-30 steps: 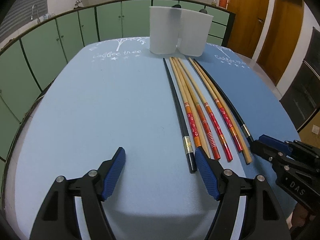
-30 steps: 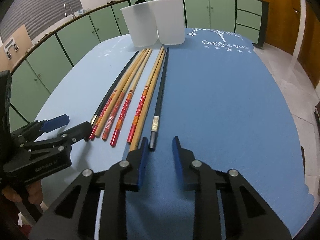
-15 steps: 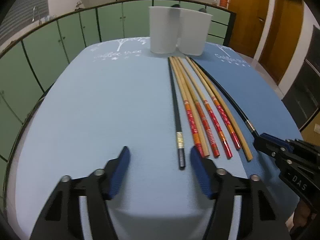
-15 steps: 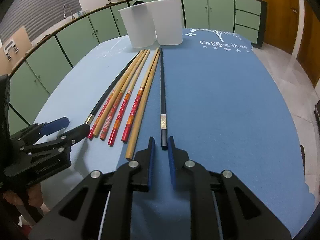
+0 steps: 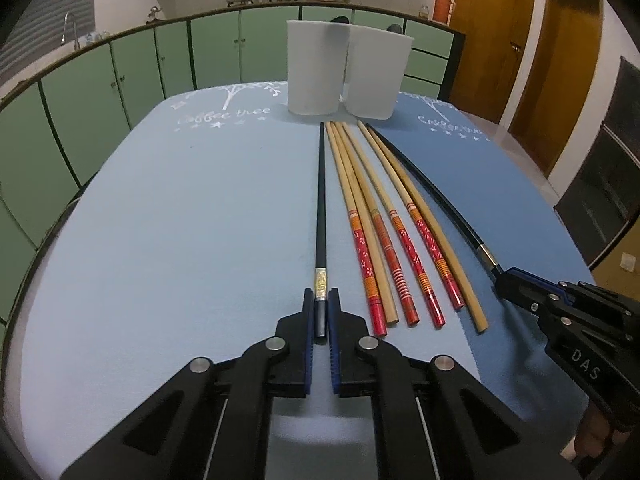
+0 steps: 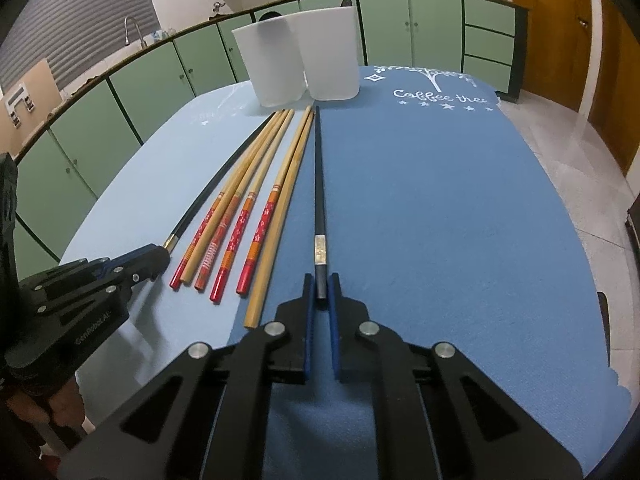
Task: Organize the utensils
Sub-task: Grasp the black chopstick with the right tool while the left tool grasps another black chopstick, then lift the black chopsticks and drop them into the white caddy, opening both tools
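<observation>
Several chopsticks lie side by side on a blue tablecloth (image 5: pixel 180 220). My left gripper (image 5: pixel 321 300) is shut on the near end of the leftmost black chopstick (image 5: pixel 321 208). My right gripper (image 6: pixel 321 284) is shut on the near end of the rightmost black chopstick (image 6: pixel 319 184). Between them lie wooden chopsticks with red and orange patterned ends (image 5: pixel 384 240), also in the right wrist view (image 6: pixel 244 216). The right gripper shows in the left wrist view (image 5: pixel 516 284); the left gripper shows in the right wrist view (image 6: pixel 148 260). Both black chopsticks rest on the table.
Two white plastic containers (image 5: pixel 316 68) (image 5: pixel 376 76) stand side by side at the far end of the table, just beyond the chopstick tips; they also show in the right wrist view (image 6: pixel 272 64). Green cabinets (image 5: pixel 120 68) surround the table; wooden doors (image 5: pixel 488 32) are at right.
My left gripper slid right and closed on the leftmost black chopstick's end. My right gripper narrowed onto the rightmost black chopstick's end. The two black chopsticks have shifted slightly apart from the wooden ones.
</observation>
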Demonstrator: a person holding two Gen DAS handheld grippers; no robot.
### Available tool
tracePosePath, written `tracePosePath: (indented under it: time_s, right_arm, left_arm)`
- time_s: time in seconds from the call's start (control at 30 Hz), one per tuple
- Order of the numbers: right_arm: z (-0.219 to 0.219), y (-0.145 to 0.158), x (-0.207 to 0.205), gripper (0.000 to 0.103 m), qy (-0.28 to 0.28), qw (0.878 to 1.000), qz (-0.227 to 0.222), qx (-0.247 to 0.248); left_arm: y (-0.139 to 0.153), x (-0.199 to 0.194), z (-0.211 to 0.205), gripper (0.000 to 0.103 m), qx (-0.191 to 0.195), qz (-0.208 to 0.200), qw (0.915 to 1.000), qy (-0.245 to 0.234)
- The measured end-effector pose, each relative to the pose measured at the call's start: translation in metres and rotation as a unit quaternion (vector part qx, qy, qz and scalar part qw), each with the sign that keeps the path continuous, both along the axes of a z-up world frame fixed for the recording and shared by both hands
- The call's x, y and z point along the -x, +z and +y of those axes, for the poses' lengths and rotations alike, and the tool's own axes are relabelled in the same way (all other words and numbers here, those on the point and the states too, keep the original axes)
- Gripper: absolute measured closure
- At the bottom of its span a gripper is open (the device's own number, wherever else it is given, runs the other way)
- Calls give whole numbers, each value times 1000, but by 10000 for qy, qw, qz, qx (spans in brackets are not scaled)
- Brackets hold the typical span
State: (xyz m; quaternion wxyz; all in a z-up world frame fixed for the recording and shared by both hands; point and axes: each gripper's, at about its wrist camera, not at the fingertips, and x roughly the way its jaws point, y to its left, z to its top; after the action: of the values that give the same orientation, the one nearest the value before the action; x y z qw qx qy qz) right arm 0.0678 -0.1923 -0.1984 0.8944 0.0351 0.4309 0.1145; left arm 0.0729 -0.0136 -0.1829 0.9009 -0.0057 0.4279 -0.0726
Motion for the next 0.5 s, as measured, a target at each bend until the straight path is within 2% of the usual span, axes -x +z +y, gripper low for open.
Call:
tracePosePath:
  time_s: [0.2,0.5]
  right_arm:
    - [-3,17,2,97,0,9997,-241,-37]
    - [-10,62,4,97,39,9968,-794,-20]
  left_arm:
    - [16,1,3,97,107,-234,9996,78]
    - [64,5,4,97,72,-828,9965,90]
